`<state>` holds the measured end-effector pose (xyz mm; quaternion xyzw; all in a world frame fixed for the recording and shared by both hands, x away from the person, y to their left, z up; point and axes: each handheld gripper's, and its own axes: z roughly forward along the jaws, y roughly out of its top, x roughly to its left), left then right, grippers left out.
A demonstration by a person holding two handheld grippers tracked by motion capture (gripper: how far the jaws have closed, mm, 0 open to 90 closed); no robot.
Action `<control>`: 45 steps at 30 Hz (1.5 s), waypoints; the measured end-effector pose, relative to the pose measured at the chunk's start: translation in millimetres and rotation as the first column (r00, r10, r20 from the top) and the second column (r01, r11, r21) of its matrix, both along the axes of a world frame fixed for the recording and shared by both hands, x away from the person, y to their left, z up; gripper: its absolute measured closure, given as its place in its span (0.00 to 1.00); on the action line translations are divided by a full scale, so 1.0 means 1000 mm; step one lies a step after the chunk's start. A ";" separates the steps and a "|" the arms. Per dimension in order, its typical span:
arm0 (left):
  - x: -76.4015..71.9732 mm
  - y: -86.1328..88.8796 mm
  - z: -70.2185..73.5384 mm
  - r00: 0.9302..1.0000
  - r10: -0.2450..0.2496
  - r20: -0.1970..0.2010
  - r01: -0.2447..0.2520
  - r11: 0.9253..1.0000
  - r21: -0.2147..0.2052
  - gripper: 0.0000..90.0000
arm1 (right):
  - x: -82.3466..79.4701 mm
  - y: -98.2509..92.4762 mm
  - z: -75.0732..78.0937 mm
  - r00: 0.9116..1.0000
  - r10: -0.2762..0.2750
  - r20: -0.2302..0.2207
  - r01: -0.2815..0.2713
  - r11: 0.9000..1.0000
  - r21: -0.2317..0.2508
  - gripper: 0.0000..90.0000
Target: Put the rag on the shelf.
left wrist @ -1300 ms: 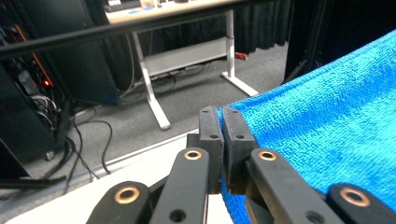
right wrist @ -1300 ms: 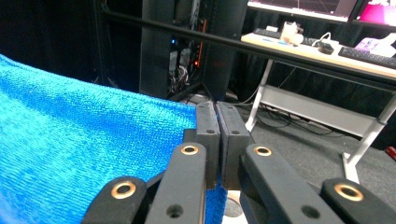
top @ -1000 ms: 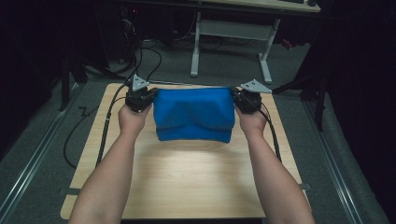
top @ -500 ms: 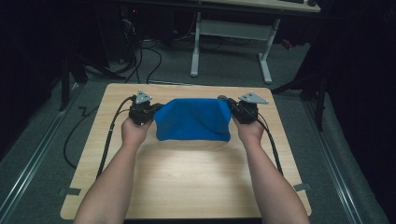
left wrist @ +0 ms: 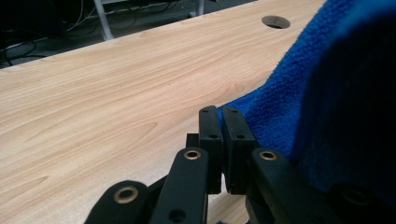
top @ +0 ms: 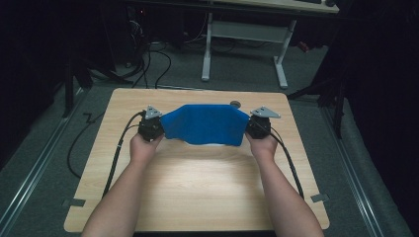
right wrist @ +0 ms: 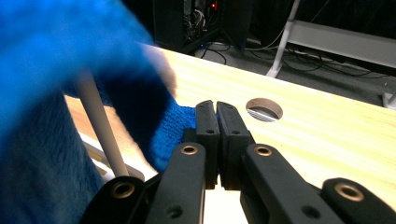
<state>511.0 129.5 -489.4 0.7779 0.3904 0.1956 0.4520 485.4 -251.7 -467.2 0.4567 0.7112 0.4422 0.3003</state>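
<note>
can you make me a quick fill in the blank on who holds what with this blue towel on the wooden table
1. The fluffy blue terry towel is stretched between ____ grippers.
2. The left gripper has its jaws ____ on a towel corner.
3. The right gripper grips the towel above a light ____ table.
4. The round hole is cut in the ____.

Missing words: two; shut; wooden; table

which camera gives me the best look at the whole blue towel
The high view: it shows the blue terry-cloth towel stretched edge to edge between both grippers above the wooden table. The left gripper view and right gripper view each show just a close, partly blurred corner beside the shut jaws.
</note>
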 end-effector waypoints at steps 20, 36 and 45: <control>-0.010 0.011 -0.008 0.999 0.040 -0.015 -0.040 0.999 -0.024 0.79 | -0.007 -0.009 -0.018 0.998 -0.037 -0.048 0.037 0.999 -0.002 0.84; -0.025 0.041 -0.015 0.993 0.116 -0.037 -0.118 0.992 -0.050 0.67 | -0.020 -0.022 -0.011 0.997 -0.070 -0.024 0.069 0.997 -0.022 0.72; -0.035 0.051 -0.015 0.991 0.128 -0.023 -0.129 0.990 -0.050 0.67 | -0.028 -0.029 -0.007 0.996 -0.082 -0.024 0.081 0.995 -0.051 0.70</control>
